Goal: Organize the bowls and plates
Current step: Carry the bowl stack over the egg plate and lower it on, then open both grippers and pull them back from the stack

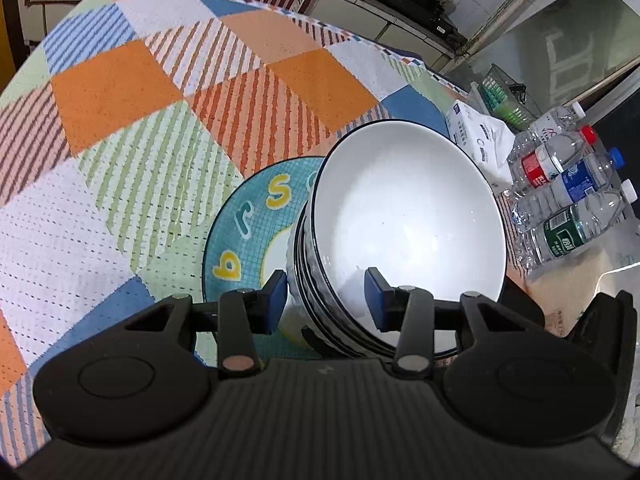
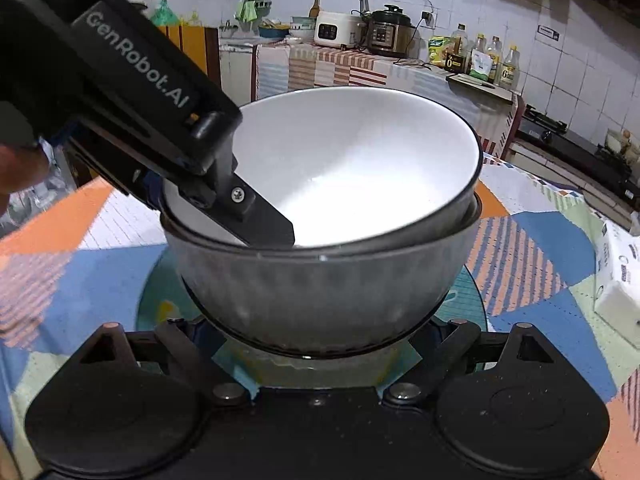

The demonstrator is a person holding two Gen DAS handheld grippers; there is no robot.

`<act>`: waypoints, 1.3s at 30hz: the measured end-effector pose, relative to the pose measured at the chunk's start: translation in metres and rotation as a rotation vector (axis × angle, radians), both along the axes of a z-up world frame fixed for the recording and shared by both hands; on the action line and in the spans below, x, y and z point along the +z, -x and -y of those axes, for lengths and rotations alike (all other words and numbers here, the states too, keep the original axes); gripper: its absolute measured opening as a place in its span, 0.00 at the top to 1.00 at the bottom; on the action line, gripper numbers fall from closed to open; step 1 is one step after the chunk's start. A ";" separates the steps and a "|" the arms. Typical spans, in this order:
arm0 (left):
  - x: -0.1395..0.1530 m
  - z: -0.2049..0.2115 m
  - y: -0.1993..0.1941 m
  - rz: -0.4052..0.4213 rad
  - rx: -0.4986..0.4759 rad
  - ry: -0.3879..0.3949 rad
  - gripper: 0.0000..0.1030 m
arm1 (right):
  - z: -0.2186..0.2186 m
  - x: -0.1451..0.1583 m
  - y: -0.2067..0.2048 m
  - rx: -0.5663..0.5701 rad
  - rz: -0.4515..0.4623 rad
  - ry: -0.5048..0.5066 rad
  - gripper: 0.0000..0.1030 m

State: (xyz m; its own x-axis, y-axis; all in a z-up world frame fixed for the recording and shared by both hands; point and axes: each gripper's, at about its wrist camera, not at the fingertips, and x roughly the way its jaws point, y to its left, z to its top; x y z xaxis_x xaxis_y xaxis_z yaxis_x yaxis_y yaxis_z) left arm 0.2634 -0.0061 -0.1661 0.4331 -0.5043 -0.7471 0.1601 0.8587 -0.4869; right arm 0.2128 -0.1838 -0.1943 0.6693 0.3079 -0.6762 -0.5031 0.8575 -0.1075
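Straddling the rim of the top white bowl (image 1: 408, 216) with fingers parted, the left gripper (image 1: 326, 296) seats it in the bowl stack (image 2: 320, 288) on the teal alphabet plate (image 1: 244, 232); next, withdraw cleanly, while the right gripper (image 2: 320, 344) spreads wide around the stack's base.

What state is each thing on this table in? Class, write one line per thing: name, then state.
Top bowl: empty, nested in the bowl stack, tilted, rim between the left gripper's fingers.
Bowl stack: nested, standing on the plate.
Plate: flat on the tablecloth, bowls on it.
Left gripper: straddling the top bowl's rim, with gaps visible.
Right gripper: open around the stack's base.
Bottles: capped, lying down.
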 end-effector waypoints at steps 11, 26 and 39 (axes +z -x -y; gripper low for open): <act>-0.004 0.005 -0.002 0.004 0.020 -0.005 0.61 | 0.006 -0.002 0.000 -0.024 -0.026 -0.012 0.10; 0.042 0.001 0.044 0.185 0.072 -0.099 0.54 | 0.019 0.031 0.054 -0.162 0.008 -0.050 0.10; 0.115 -0.010 0.113 0.299 0.081 -0.179 0.40 | 0.068 0.112 0.084 -0.445 0.002 -0.144 0.08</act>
State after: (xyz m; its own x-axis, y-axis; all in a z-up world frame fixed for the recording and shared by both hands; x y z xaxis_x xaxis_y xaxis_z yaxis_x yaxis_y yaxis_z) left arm 0.1507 0.0036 -0.0513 0.6791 -0.3322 -0.6545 0.2008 0.9418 -0.2696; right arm 0.1286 -0.2515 -0.0821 0.7587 0.0815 -0.6464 -0.0830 0.9962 0.0283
